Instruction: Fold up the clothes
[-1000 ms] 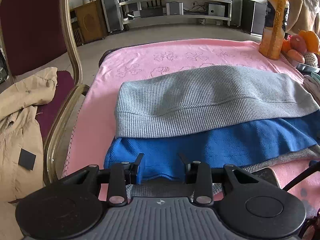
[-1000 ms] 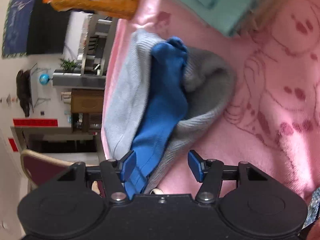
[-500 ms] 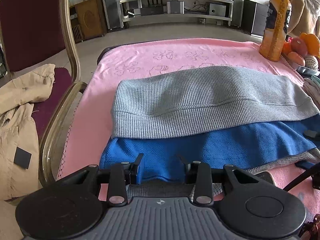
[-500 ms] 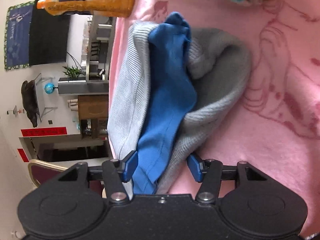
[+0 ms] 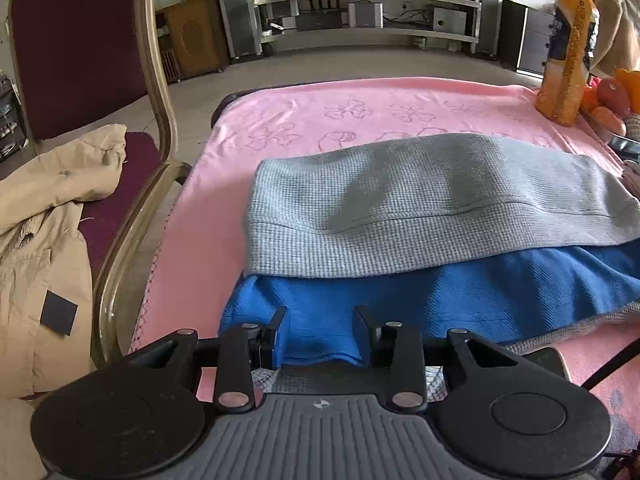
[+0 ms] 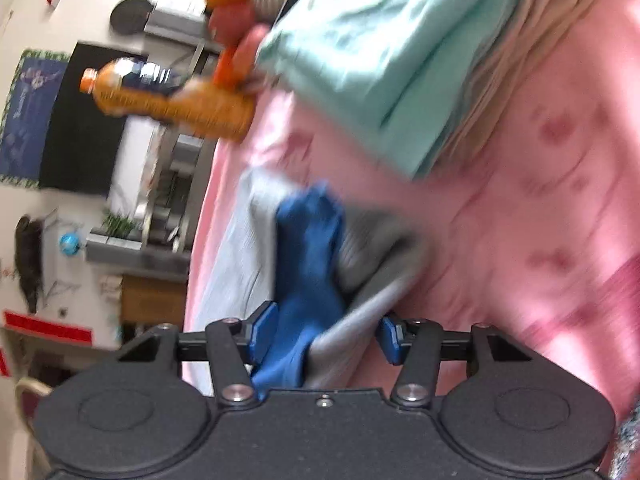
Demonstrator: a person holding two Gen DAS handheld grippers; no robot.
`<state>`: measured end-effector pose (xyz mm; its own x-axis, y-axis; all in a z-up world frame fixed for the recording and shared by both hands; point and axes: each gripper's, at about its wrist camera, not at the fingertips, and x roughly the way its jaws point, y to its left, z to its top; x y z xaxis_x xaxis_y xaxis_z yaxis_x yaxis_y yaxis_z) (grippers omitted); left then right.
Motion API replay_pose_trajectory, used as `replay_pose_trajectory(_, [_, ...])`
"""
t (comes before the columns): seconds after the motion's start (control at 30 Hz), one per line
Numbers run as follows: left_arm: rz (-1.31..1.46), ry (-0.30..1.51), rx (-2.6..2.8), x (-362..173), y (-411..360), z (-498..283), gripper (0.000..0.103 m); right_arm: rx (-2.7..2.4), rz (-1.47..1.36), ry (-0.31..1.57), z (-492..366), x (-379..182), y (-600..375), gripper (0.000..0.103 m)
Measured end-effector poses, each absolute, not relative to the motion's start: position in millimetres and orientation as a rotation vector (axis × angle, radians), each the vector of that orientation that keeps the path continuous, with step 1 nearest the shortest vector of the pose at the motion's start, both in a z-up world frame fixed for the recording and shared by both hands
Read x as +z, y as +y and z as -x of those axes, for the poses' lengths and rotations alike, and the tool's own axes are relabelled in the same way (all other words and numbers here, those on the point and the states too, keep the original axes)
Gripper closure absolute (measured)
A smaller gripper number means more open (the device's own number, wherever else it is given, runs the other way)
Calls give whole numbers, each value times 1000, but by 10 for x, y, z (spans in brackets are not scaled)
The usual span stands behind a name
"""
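Grey waffle-knit garment with blue lining (image 5: 420, 216) lies half-folded across the pink blanket-covered surface (image 5: 320, 112), grey layer doubled over the blue. Left gripper (image 5: 318, 330) sits at the near hem, fingers parted around the blue edge, not pinching. Right gripper (image 6: 326, 334), fingers also apart, straddles the bunched blue-grey end; view blurred. Likely both ends being taken for the next fold. Free room far; orange juice bottle (image 5: 568, 56) and mint folded cloth (image 6: 380, 60) crowd the right.
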<state>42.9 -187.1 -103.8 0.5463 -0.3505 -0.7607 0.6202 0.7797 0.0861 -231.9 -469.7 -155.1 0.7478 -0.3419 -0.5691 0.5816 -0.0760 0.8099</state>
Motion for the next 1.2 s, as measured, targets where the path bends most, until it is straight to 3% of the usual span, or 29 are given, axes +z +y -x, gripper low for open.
replay_pose_trajectory(0.23, [-358,811,-592,-1037,-1860,-445,68,-447,-1600,275,2072,-1781,-4756,50])
replay_pose_trajectory(0.33, [-354,813,-593,-1037,-1856,-452,68,-489,-1527,310,1990,-1768,-4762,51])
replay_pose_trajectory(0.47, [-349,817,-593,-1037,-1849,-462,68,-659,-1415,221,2118,-1653,-4793,52])
replay_pose_trajectory(0.77, [-364,839,-618,-1090,-1908,-445,67,-462,-1424,279,1895,-1720,-4821,51])
replay_pose_trajectory(0.83, [-364,844,-612,-1096,-1907,-448,67,-420,-1442,284,1880,-1724,-4833,53])
replay_pose_trajectory(0.9, [-367,846,-606,-1101,-1905,-454,67,-443,-1448,265,1899,-1711,-4872,67])
replay_pose_trajectory(1.2, [-379,855,-581,-1123,-1897,-481,67,-691,-1415,206,1989,-1733,-4882,67])
